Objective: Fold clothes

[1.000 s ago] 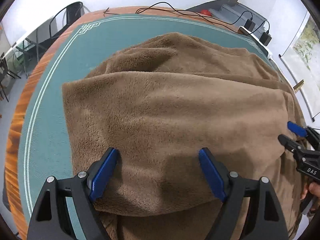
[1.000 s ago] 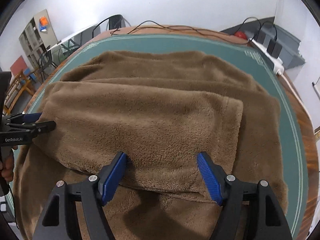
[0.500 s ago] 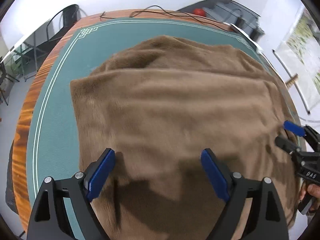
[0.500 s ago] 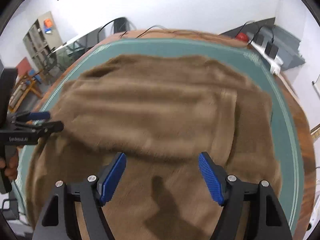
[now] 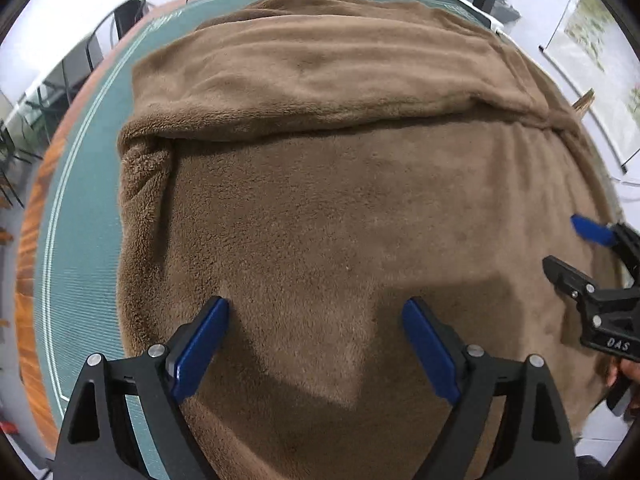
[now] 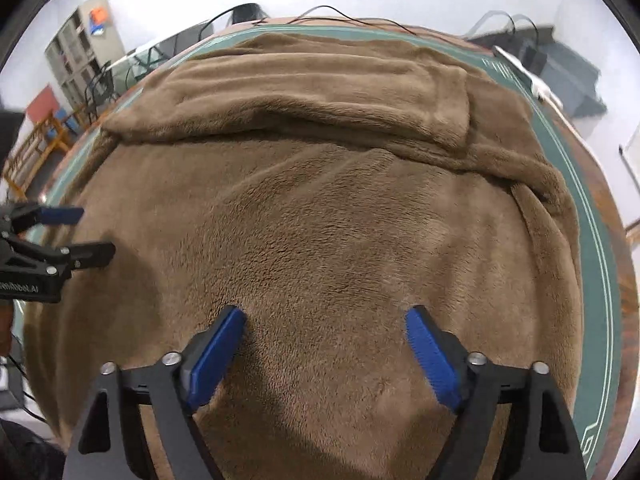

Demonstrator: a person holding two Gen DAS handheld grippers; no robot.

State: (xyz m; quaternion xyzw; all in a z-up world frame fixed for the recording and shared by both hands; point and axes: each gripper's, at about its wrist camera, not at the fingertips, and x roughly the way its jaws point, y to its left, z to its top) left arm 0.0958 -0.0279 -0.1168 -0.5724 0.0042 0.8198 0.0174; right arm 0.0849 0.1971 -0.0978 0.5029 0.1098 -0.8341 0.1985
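The brown fleece garment (image 5: pixel 360 208) lies spread over the green tabletop (image 5: pixel 80 240), covering most of it. A second ago a folded-over panel reached down to just in front of both grippers; that panel's edge now sits far back, as a thick rolled band (image 5: pixel 320 80) across the far part of the garment, and a single smooth layer fills the near field. Judgement: a fold has been laid away from the person, so the garment is part-folded, not finished. The left gripper (image 5: pixel 316 344) stands wide apart with nothing between its fingers, poised close over the fleece; the right gripper (image 6: pixel 324 344) is likewise wide and empty. Both appear nearer the cloth than before. The left wrist view alone shows the band's left end (image 5: pixel 144 168) tucked into a bunched corner, beside bare tabletop. The right wrist view alone shows the band's right end (image 6: pixel 460 120) stopping short of the garment's side, with a creased seam (image 6: pixel 532 196) below it.
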